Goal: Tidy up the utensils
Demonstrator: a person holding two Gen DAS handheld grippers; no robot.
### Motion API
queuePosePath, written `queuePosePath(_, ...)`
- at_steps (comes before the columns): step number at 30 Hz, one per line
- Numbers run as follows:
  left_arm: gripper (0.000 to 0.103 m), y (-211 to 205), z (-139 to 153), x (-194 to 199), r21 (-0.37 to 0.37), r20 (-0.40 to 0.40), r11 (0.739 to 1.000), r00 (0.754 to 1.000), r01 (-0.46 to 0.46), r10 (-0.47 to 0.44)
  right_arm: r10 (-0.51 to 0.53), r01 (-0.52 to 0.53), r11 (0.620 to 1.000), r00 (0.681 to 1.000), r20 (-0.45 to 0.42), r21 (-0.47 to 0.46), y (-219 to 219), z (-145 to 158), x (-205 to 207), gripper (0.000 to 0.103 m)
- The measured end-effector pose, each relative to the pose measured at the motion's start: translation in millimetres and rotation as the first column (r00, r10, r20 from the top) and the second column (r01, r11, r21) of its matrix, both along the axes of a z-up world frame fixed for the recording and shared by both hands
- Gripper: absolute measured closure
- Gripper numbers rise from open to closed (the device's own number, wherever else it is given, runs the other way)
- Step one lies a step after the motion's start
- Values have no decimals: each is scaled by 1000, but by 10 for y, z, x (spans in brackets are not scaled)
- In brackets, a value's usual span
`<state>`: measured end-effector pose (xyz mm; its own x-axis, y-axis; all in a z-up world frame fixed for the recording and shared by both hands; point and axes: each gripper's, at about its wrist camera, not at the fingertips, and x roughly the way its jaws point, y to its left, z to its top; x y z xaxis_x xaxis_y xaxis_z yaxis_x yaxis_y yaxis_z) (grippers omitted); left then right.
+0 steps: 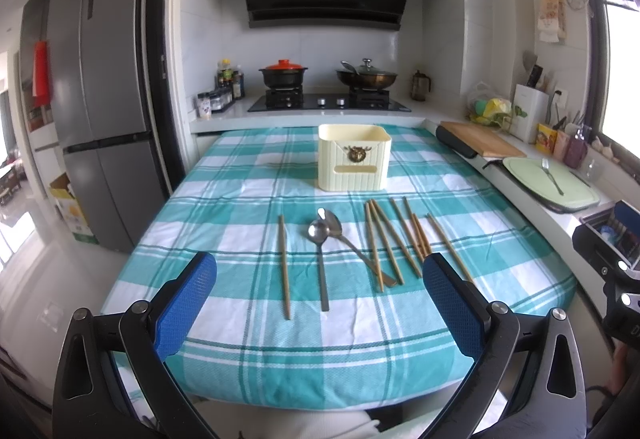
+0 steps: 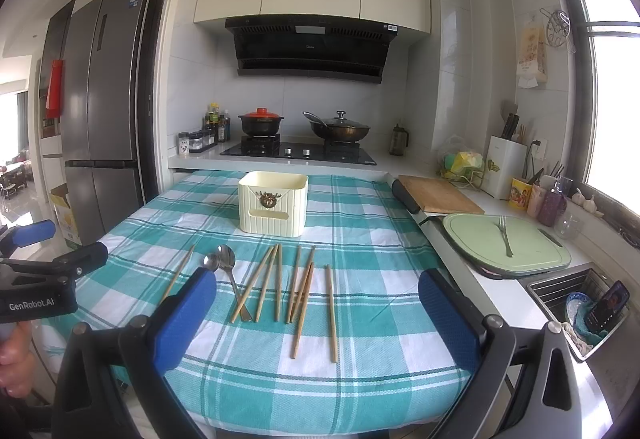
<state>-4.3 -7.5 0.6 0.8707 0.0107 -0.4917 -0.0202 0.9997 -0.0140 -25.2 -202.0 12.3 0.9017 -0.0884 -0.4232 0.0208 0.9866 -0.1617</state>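
Checked teal cloth covers the desk (image 1: 240, 351) in a bright kitchen, where sorting has yet to start: every utensil lies loose and the holder looks untouched.

Nearest the cameras, the left gripper (image 1: 320, 303) hangs above the desk's front edge, blue pads spread wide and holding nothing. The right gripper (image 2: 318, 315) hovers likewise, wide and bare, beside its partner.

Between and beyond them lie the utensils. One chopstick (image 1: 284, 267) rests alone at the left. Just right of it two spoons (image 1: 320, 235) lie with bowls overlapping, handles splaying toward the front. Right again, the chopsticks (image 1: 396, 239) fan out in a loose bundle, and one spoon handle runs under or against the nearest of them; which, cannot be told.

Farther back, well apart from the spread, stands the cream holder (image 1: 354, 157), upright, open at the top, a slot low on its front.

Judged from this, the first pick is in hand. The next move calls for lowering one gripper over a single piece, closing on its shaft and carrying it back to the holder; the lone chopstick looks the cleanest start.

From the right wrist, the fork (image 2: 505, 235) on the green board (image 2: 532, 259) shows plainly, along with a sink basket (image 2: 560, 291) and the other gripper's side. From the left wrist, the lone chopstick shows whole, where the right wrist's own pad hides its near end.
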Motion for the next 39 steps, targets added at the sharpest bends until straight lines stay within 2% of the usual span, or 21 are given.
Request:
queuePosePath(26,0,-44,-18,20,3,-1,1000,1000,19,-19,2,-2,1000,1000,-4,8,-14,-20,17,0)
queuePosePath(39,0,-60,-46,60,38,-5,999,1000,13,-13,0,0,1000,1000,-3,11,-12,-34,23,0)
